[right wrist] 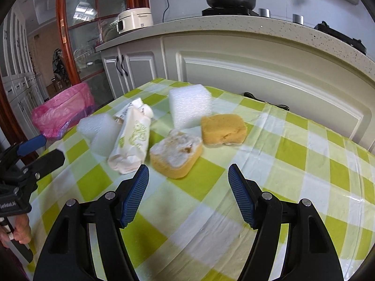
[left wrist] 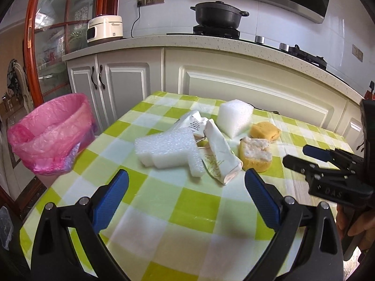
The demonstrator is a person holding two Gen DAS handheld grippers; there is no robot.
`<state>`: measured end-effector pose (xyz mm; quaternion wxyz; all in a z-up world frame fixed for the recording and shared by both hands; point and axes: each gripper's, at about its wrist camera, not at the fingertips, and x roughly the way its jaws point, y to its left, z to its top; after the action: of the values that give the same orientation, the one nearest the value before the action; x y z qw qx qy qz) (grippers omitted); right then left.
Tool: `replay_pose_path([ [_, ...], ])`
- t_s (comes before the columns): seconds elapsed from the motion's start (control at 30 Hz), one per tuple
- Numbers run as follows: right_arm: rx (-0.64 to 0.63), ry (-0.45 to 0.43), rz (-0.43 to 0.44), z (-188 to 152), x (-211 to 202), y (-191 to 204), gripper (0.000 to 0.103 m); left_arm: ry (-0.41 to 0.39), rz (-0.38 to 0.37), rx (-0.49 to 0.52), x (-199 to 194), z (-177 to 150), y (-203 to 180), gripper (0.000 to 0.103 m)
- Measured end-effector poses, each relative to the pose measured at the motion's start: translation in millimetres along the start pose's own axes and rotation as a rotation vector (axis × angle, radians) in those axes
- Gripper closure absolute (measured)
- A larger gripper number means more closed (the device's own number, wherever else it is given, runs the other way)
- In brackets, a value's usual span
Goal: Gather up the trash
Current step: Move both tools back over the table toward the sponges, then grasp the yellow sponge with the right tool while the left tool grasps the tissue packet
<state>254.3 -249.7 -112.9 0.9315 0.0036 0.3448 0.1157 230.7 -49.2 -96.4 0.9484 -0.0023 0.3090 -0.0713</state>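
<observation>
Five pieces of trash lie bunched near the middle of a table (left wrist: 182, 210) covered in a green-and-white checked cloth, with kitchen cabinets and a counter behind it. Off the table's left edge stands a bin lined with a pink bag (left wrist: 51, 135), its mouth open and, as far as can be seen, holding nothing yet.

Largest of the pieces is a stepped slab of white foam (left wrist: 168, 149), nearest the bin. A white foam block (left wrist: 234, 118) stands upright behind the rest. A crumpled paper wrapper (left wrist: 218, 152) with green print lies between the slab and two yellow sponges: the nearer sponge (right wrist: 175, 154) has a white crust on top, and the farther sponge (right wrist: 222, 128) sits just behind it, beside the block.

Both tools hang above the cloth short of the pile. The left gripper (left wrist: 186, 187) has its jaws spread wide with only tablecloth between them, aimed at the slab and wrapper. The right gripper (right wrist: 188, 185) is likewise released and empty, lined up with the crusted sponge just ahead of its fingertips (right wrist: 138, 187).

The step in hand looks like the approach before the first pick, nothing being collected yet. Next, each tool would likely need to go forward and down until its jaws straddle a piece, close, then carry it left over the bin.
</observation>
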Motion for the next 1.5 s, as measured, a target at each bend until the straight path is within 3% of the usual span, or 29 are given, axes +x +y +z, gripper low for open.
replay_pose_path([
  [0.27,0.024,0.008,0.000,26,29,-16,0.036,-0.002,-0.040,-0.011,11,7,-12,0.007],
  [0.63,0.001,0.077,0.014,60,83,-33,0.036,-0.020,-0.040,-0.001,22,20,-23,0.008],
  [0.9,-0.021,0.132,0.025,65,103,-44,0.036,-0.006,-0.041,0.009,32,23,-33,0.011],
  [0.97,-0.013,0.149,0.042,61,104,-48,0.044,0.004,-0.043,0.009,37,22,-37,0.011],
  [1.03,-0.027,0.155,0.030,56,102,-52,0.066,0.013,-0.045,0.012,41,21,-41,0.012],
  [1.1,-0.025,0.155,0.028,50,99,-57,0.076,0.022,-0.036,0.020,47,22,-47,0.019],
  [1.33,-0.017,0.115,0.040,44,80,-69,0.077,0.053,-0.010,-0.004,69,28,-59,0.024],
  [1.5,-0.015,0.089,0.058,45,67,-72,0.077,0.091,0.046,-0.026,94,31,-60,0.035],
])
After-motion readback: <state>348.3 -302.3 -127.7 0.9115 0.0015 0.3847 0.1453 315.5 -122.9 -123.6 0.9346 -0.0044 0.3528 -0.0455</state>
